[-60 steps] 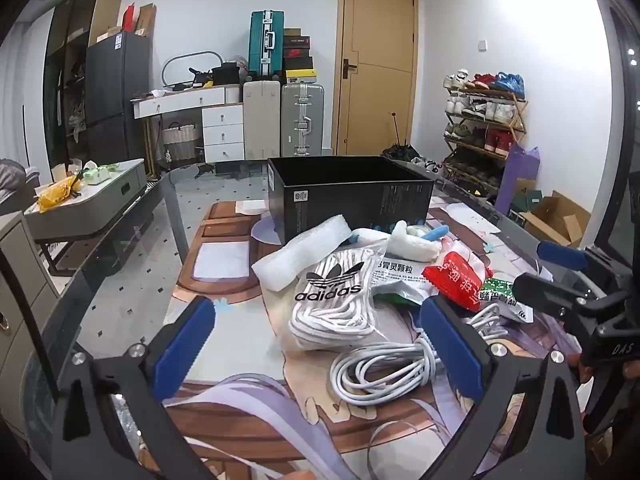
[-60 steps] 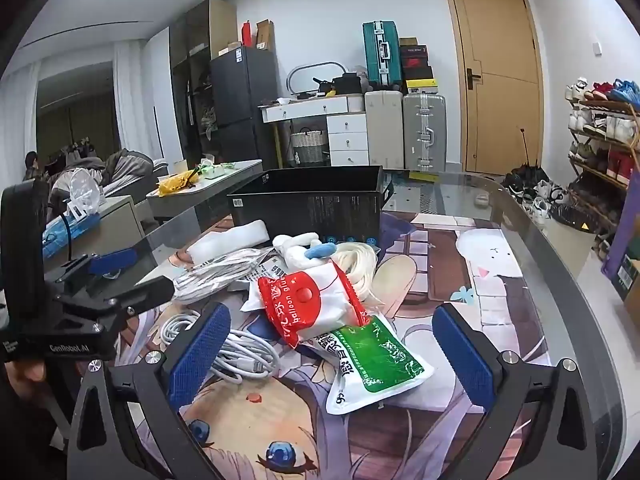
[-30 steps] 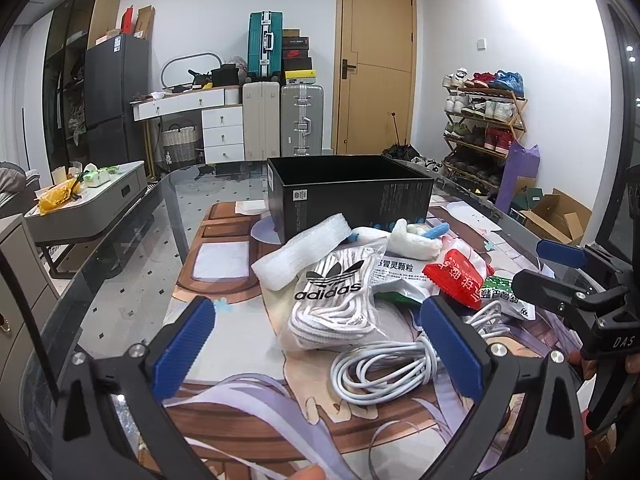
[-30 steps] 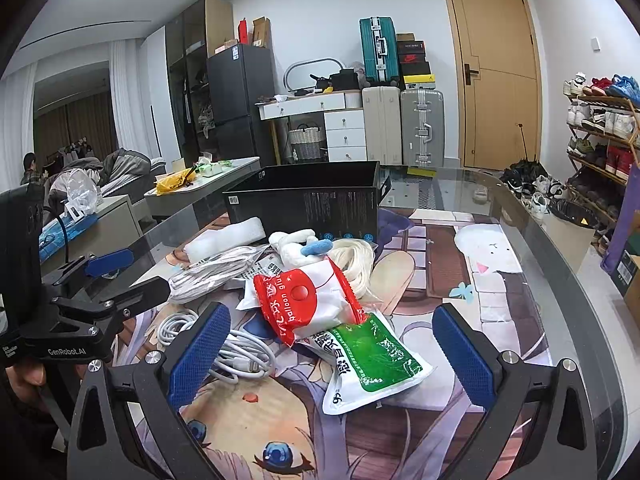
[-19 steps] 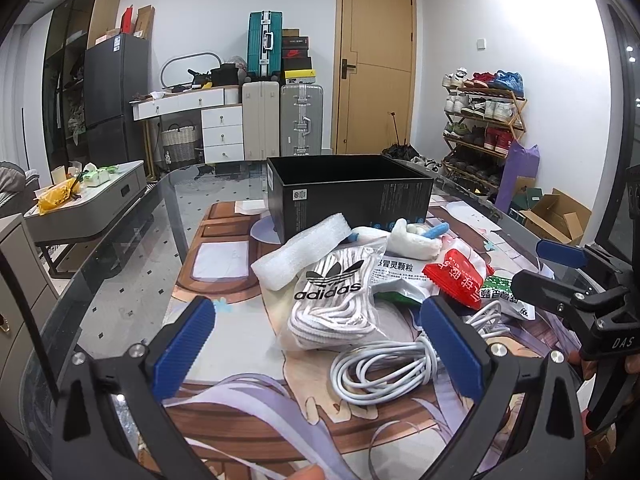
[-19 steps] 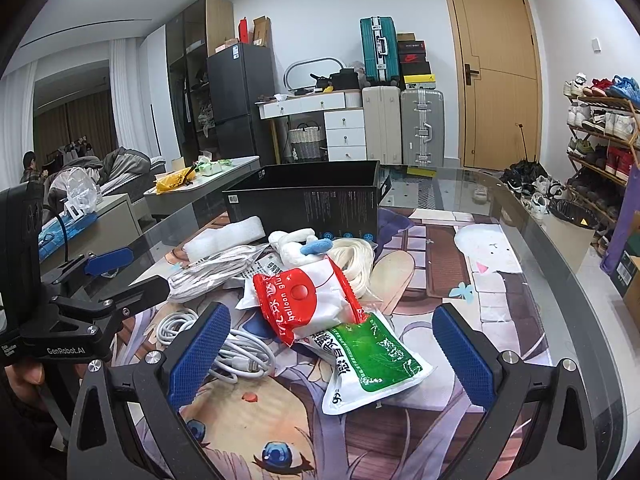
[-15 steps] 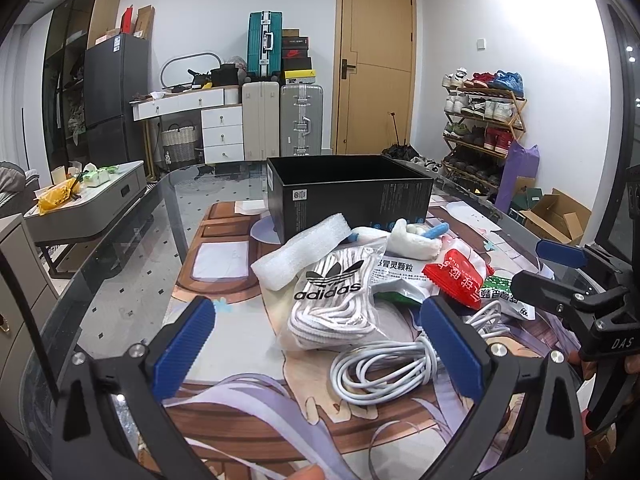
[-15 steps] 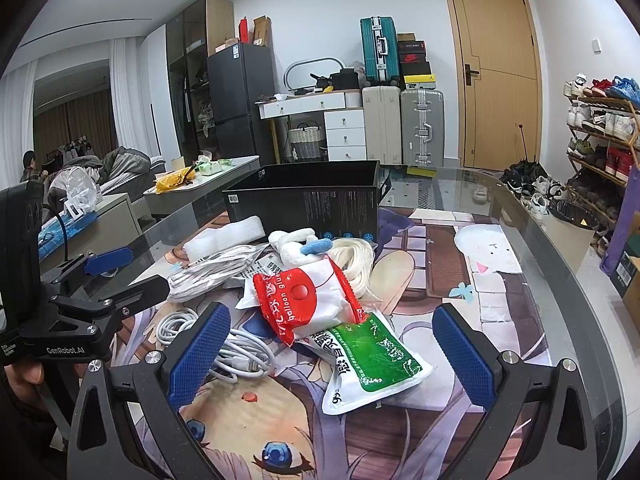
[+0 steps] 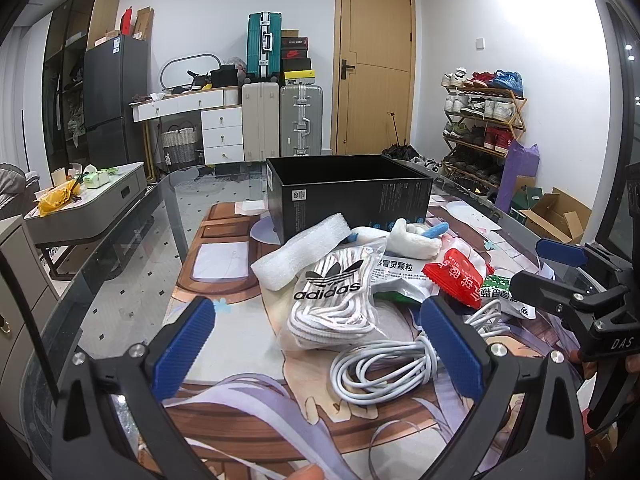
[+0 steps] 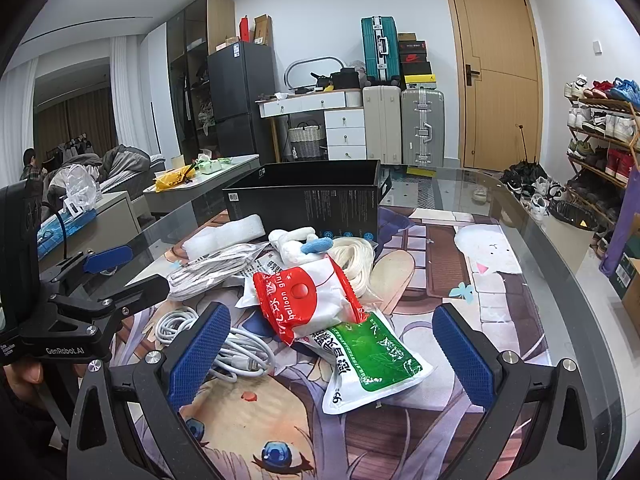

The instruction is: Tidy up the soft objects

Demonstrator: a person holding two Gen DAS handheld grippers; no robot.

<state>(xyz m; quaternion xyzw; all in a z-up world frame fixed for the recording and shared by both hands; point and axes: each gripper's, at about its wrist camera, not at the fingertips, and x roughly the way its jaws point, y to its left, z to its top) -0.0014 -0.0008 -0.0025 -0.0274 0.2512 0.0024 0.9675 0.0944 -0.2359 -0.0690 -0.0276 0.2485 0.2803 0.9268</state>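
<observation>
Soft clutter (image 10: pixel 308 304) on glass table (image 10: pixel 560 280) — suitcases (image 9: pixel 280 120) beyond.

I'm looking down my left gripper (image 9: pixel 318 344): black angular frame, two blue ribbed pads (image 9: pixel 182 346), silver screws on each arm. Off to its right, the right gripper (image 9: pixel 556 268) shows white "DAS" lettering on its black body. From the right gripper (image 10: pixel 332 350), same blue dimpled pads (image 10: pixel 462 354), silver screws; to its left, the other body reads "GenRobot.AI", a black cable looping above.
</observation>
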